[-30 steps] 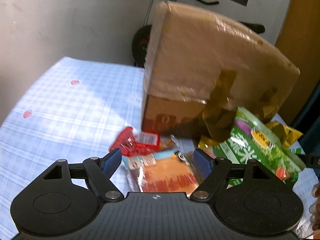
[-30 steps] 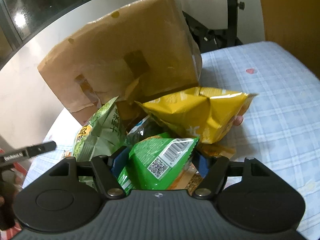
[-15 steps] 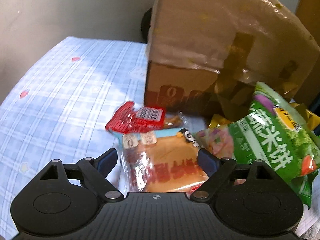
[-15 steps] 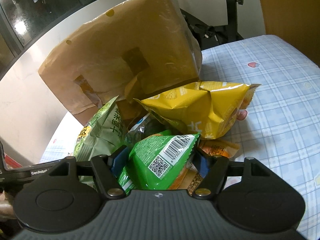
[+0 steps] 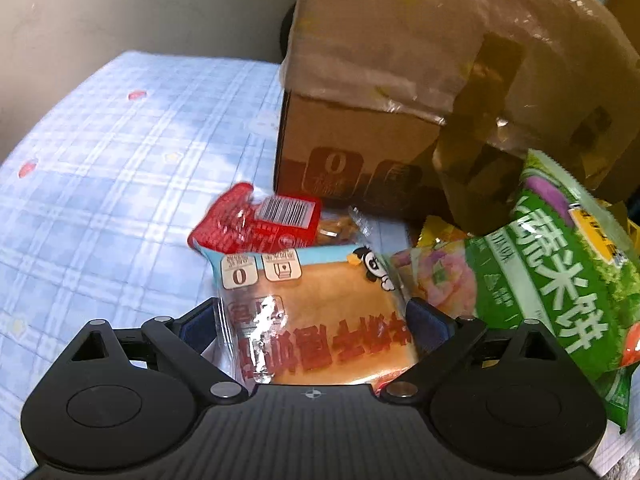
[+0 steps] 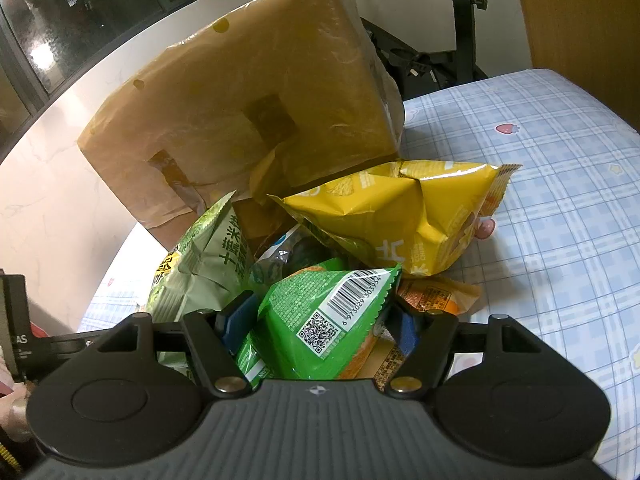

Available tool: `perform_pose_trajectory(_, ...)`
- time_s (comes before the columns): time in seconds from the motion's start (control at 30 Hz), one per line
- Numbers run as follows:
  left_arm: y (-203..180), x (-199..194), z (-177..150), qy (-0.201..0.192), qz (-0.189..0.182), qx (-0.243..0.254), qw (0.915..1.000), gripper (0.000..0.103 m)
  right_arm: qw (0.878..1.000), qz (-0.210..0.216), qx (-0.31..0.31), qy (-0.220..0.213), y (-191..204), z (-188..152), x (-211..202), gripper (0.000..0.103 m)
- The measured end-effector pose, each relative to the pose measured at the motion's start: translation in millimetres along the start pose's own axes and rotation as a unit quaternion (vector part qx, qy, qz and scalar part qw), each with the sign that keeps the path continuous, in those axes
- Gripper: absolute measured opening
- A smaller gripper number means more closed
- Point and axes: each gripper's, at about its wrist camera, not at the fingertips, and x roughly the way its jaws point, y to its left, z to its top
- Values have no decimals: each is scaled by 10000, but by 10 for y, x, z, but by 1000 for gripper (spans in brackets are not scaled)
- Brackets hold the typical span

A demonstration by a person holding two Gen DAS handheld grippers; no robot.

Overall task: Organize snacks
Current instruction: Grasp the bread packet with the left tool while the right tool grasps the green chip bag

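Note:
In the left wrist view my left gripper (image 5: 312, 320) is open, its fingers either side of a clear-wrapped orange bread packet (image 5: 320, 320) on the blue checked cloth. A red snack packet (image 5: 256, 224) lies just beyond it and a green rice-cracker bag (image 5: 560, 280) to the right. In the right wrist view my right gripper (image 6: 316, 328) has its fingers around a bright green snack bag (image 6: 324, 320) with a barcode; whether they press it I cannot tell. A yellow chips bag (image 6: 404, 216) and the pale green bag (image 6: 204, 264) lie beyond.
A large taped cardboard box (image 5: 420, 80) stands behind the snack pile; it also shows in the right wrist view (image 6: 248, 92). The blue checked tablecloth (image 5: 120, 160) spreads to the left and, in the right wrist view, to the right (image 6: 560, 200). An orange packet (image 6: 436, 292) lies under the pile.
My left gripper has moved forward and down so the bread packet now sits between its fingers. The right gripper has barely moved, still around the green bag.

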Motion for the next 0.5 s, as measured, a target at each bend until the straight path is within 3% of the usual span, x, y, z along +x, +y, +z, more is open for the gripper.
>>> perform_pose_trajectory(0.13, 37, -4, -38, 25, -59, -95, 9999, 98, 10000, 6, 10, 1, 0, -1, 3, 72)
perform_pose_trajectory(0.3, 44, -110, -76, -114, -197, -53, 9997, 83, 9999, 46, 81, 49, -5, 0, 24, 72)
perform_pose_trajectory(0.5, 106, -260, -114, -221, -283, -96, 9993, 81, 9991, 184, 353, 130, -77, -13, 39, 71)
